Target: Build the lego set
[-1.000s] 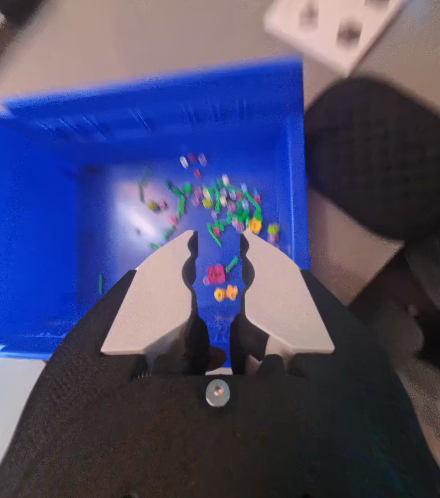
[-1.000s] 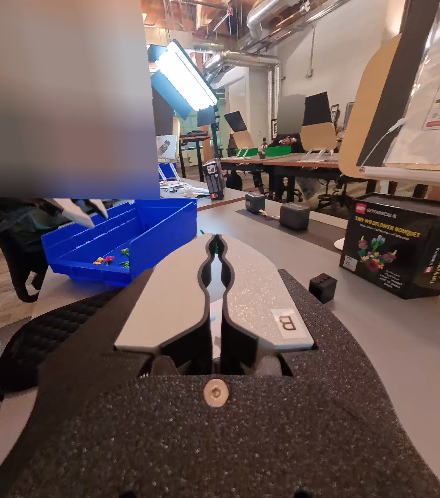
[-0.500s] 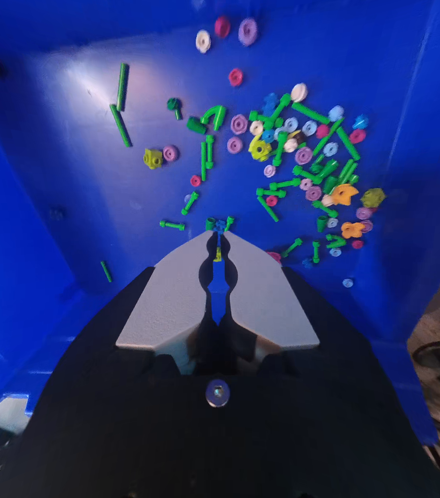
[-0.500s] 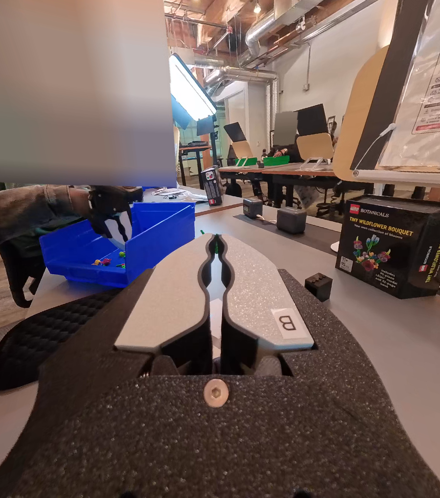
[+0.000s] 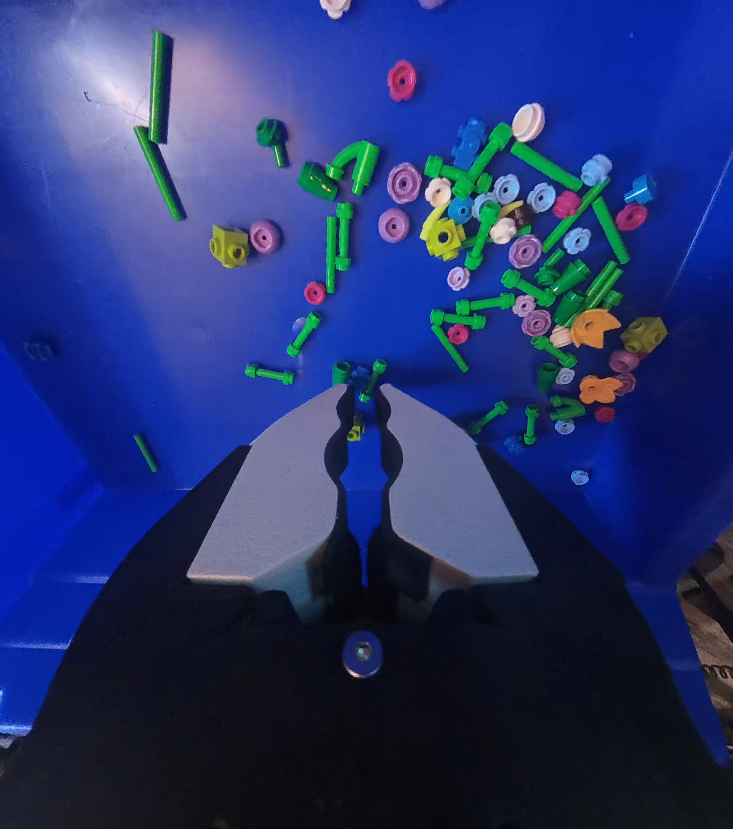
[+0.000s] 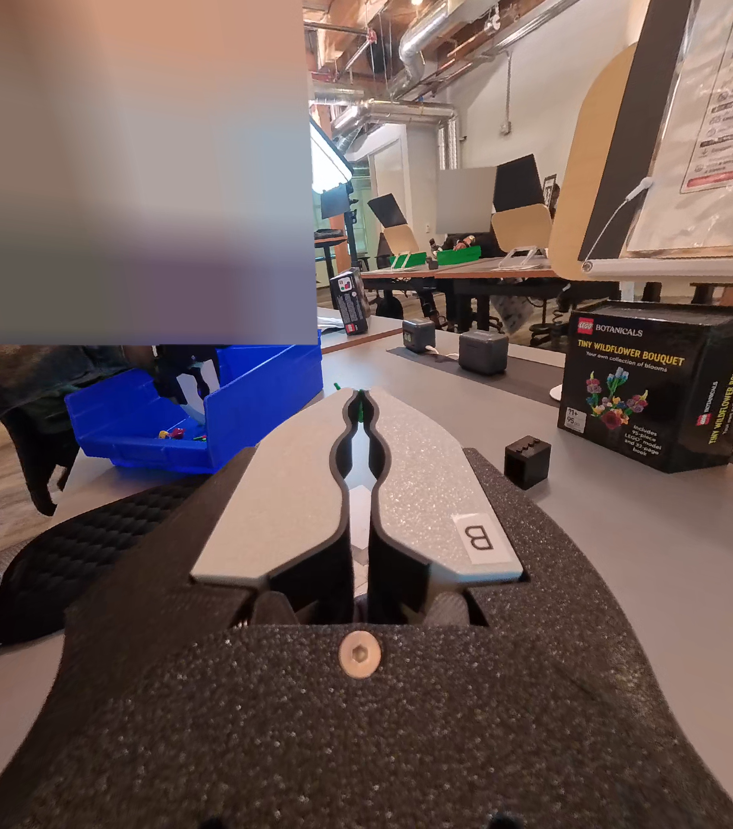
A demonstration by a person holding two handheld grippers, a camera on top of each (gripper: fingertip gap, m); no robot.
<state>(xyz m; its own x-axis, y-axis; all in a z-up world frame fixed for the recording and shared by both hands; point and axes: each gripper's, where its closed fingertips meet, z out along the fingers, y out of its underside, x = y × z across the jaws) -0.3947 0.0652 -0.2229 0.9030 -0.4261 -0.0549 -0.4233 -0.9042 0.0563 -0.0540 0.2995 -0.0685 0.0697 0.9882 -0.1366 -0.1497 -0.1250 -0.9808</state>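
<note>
Lego pieces in blue bin (image 5: 42, 314); two claws at work.
Left claw (image 5: 364, 390): inside bin, tips slightly spread around a small blue-and-green stem piece (image 5: 367, 377) on the bin floor; loose flower and stem pieces (image 5: 526, 233) toward the bin's right wall. Right claw (image 6: 359, 394): over the grey tabletop (image 6: 625, 560), pressed together, pinching a green stem (image 6: 359, 410). Lego set box (image 6: 643, 386) near tabletop's right edge.
</note>
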